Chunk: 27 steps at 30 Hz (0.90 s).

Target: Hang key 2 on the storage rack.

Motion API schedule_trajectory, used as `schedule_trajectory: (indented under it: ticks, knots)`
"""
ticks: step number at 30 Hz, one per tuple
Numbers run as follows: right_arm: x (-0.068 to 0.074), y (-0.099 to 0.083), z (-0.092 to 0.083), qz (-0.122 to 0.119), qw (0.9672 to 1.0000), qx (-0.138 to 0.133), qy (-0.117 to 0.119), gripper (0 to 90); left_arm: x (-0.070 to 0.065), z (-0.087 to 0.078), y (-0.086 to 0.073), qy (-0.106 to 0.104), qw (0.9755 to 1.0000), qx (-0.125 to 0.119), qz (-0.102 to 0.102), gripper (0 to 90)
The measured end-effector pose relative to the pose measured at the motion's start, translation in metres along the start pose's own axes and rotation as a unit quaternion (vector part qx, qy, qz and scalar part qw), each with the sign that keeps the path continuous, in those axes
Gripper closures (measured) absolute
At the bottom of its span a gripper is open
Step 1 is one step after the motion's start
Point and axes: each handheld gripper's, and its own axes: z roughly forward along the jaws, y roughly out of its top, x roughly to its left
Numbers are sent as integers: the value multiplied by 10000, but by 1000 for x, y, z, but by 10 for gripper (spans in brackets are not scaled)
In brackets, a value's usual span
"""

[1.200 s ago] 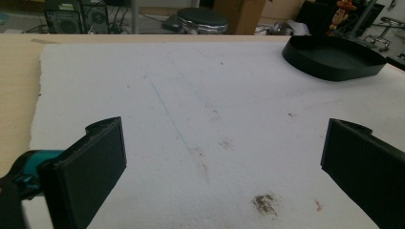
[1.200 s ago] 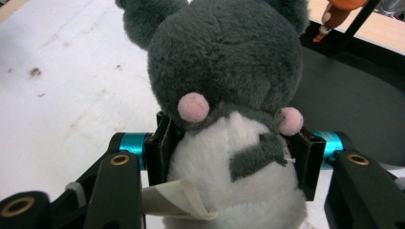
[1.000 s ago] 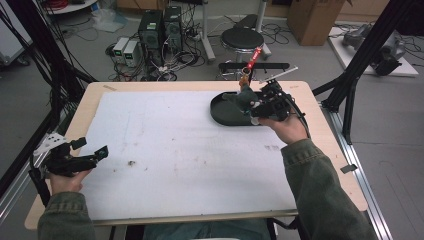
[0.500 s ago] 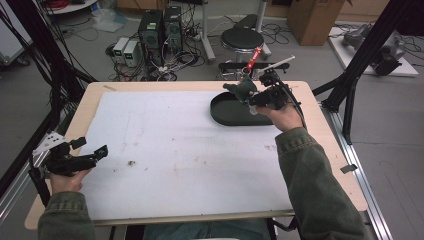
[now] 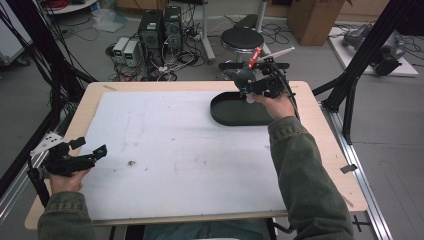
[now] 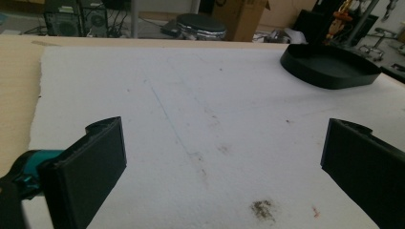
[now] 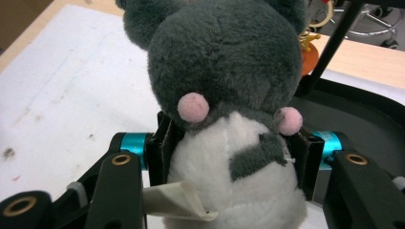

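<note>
The right gripper [image 5: 246,85] has moved up the frame in the high view. A second ago it was over the middle of the tray [image 5: 235,111]; now it sits over the tray's far edge, in the upper right. Its jaws are clamped on a soft toy [image 7: 229,95], squeezing the white tummy from both sides. So the toy has been lifted out of the tray, I think, and is being carried off somewhere else. It hangs in the air above the far rim and touches nothing but the jaws.

The left gripper [image 5: 80,155] has not moved. It rests at the lower left of the high view, jaws wide apart with nothing between them.

The toy is fluffy. It has grey fur on its round head, a white belly, two little pink cheeks and a paper tag near the bottom. It will squash easily, so the grip looks safe.

The tray is black, smooth and hard, with a low wall and rounded corners. The table [image 5: 320,130] is pale wood. A white sheet [image 5: 170,145] covers most of it, a bit rough, with small brown stains.
</note>
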Motion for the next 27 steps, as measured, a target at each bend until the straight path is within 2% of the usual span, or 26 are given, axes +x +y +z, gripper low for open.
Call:
schedule_trajectory:
  ticks: [2,3,7,9,14,18,19,22,23,26,27]
  knots:
    - [2,2,6,-210,9997,-5,-109,468,0,0,0,-21,10000,-54,-55,19]
    - [2,2,7,-231,9997,-15,-123,469,0,0,0,-16,10000,-53,-47,19]
    - [6,9,15,-222,9993,-89,-280,469,0,0,0,-19,10000,-29,-36,19]
    - [6,14,19,-206,9988,-111,-438,469,0,0,0,-16,10000,-22,-33,19]
    - [7,26,27,-101,9978,-292,-592,469,1,1,0,7,10000,-23,-50,19]
    - [12,30,40,-217,9957,-246,-866,467,2,1,0,-1,10000,-27,-47,19]
    - [14,30,44,-260,9948,-234,-955,465,2,0,0,-2,10000,-35,-51,19]
    - [18,31,53,-565,9886,-320,-1357,454,2,0,0,-8,10000,-70,-53,19]
    - [19,31,54,-564,9877,-330,-1424,441,2,-1,0,2,10000,-81,-45,19]
    - [19,31,51,-645,9816,-510,-1725,323,3,-1,0,-1,9999,-102,-59,19]
    - [19,31,49,-672,9804,-534,-1773,291,3,-1,0,1,9999,-105,-67,19]
